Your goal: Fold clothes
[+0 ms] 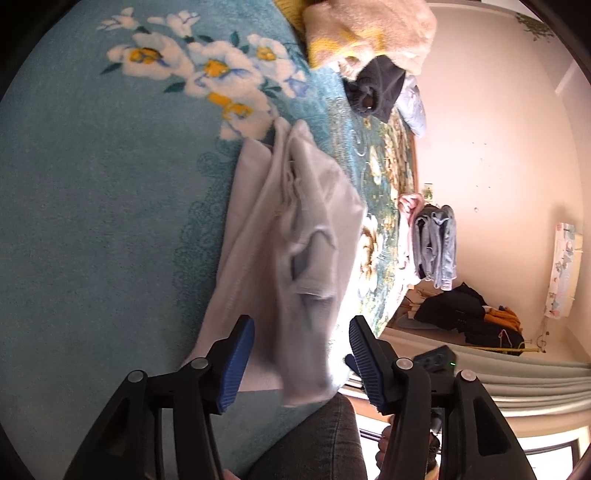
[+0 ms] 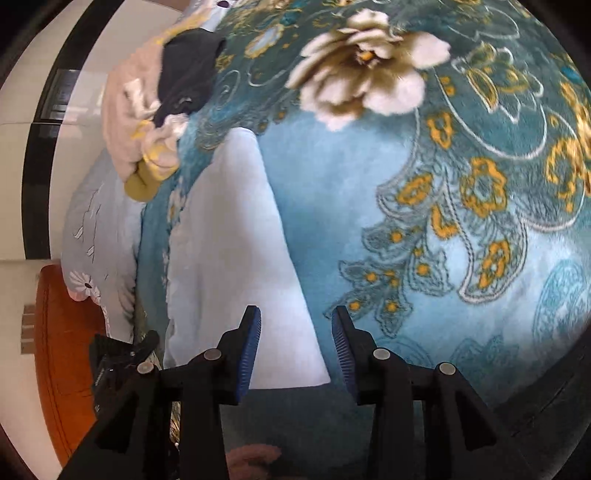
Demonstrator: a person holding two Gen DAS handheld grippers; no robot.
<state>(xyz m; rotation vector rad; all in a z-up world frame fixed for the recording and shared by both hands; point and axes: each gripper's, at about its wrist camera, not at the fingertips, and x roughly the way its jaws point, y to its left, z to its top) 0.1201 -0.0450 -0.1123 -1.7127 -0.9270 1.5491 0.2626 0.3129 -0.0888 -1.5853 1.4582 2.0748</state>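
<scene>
We saw the pale blue garment [image 1: 291, 236] lying on the teal floral blanket [image 1: 96, 229] that covered the bed, partly folded into a long, rumpled strip, with its near end just above the person's knee in dark jeans [image 1: 317, 439]. The left tool [image 1: 301, 354] stood over that near end with its blue pads [image 1: 236, 362] set apart and the cloth showing between them, no pad pressing on it. In the right wrist view the same garment [image 2: 229, 258] lay smooth and flat on the blanket [image 2: 369, 206], and the right tool [image 2: 295, 347] hung above the garment's near corner, its blue pads [image 2: 251, 350] apart and gripping nothing. Beyond the garment's far end, a heap of cream and yellow fleece [image 1: 369, 29] with a dark piece [image 1: 376, 88] rested on the blanket. Beside the bed, past the garment, folded jeans [image 1: 436, 247] were stacked.
</scene>
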